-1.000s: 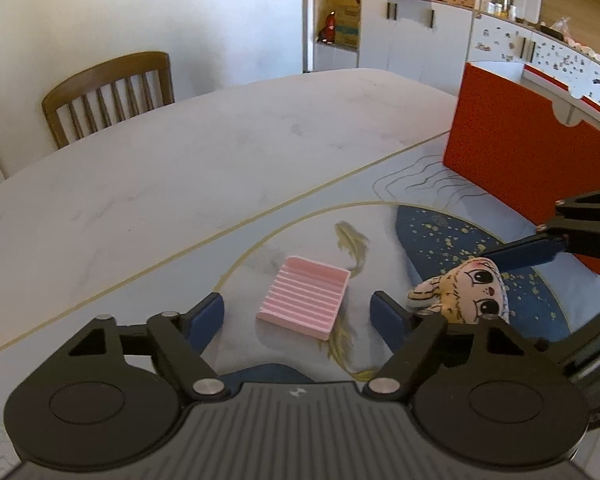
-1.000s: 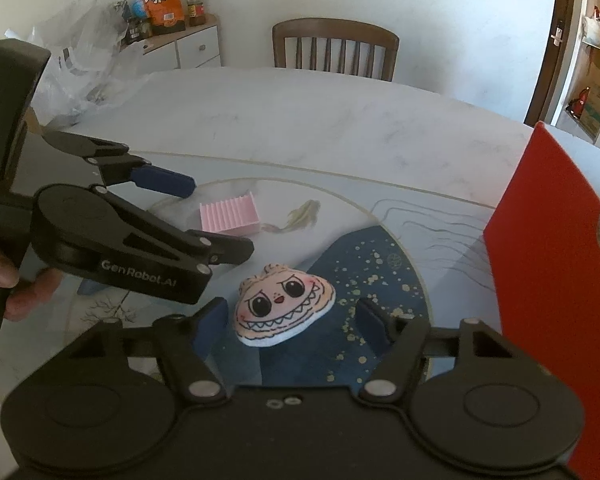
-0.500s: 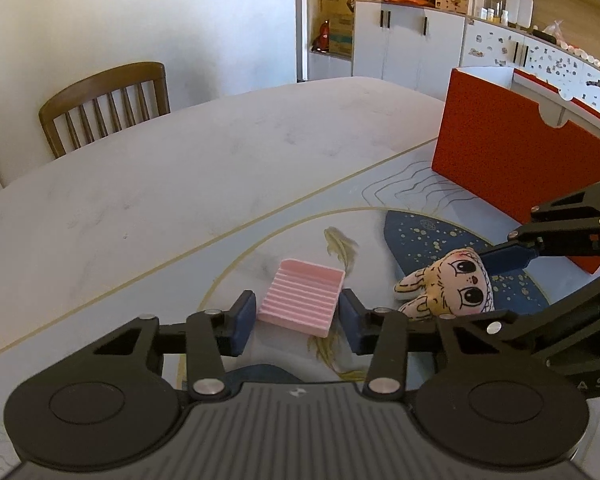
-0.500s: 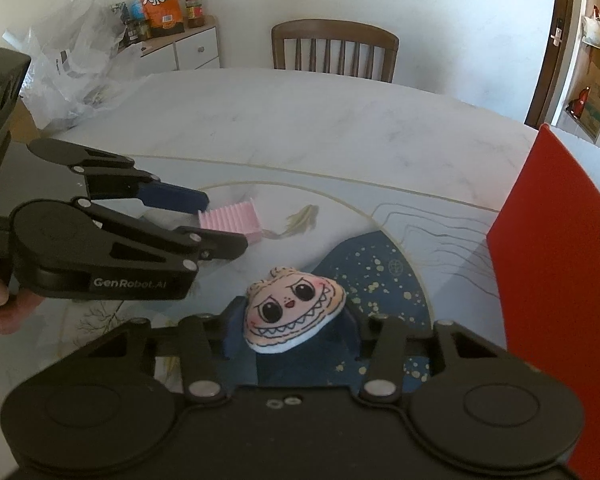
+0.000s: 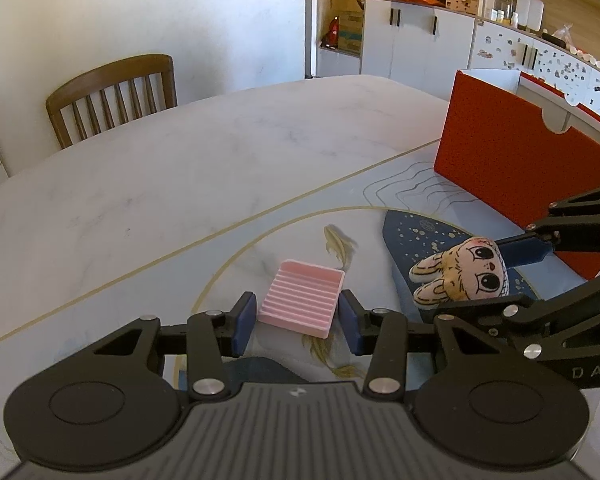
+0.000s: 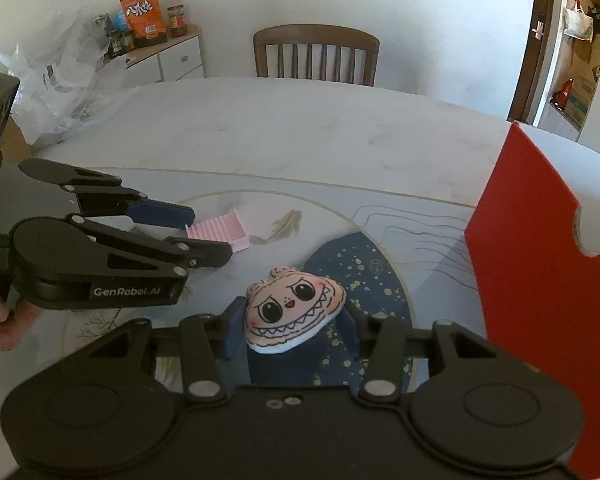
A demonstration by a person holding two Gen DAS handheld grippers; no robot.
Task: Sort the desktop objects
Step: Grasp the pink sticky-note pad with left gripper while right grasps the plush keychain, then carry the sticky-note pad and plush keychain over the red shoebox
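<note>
The left gripper (image 5: 297, 317) has its blue pads flanking the near end of the pink ridged tray (image 5: 303, 299), closed in to the tray's sides; whether they actually press it cannot be told. The right gripper (image 6: 293, 327) has its fingers closed against both sides of the plush toy face (image 6: 293, 311), which sits between them over the dark blue speckled patch of the printed table mat (image 6: 384, 292). The tray lies on the mat well left of the red storage box (image 5: 516, 172); the plush is nearer the box, beside its front wall. Beyond the box spreads the white marble table (image 5: 204, 168), with a wooden chair (image 5: 114, 98) behind.
</note>
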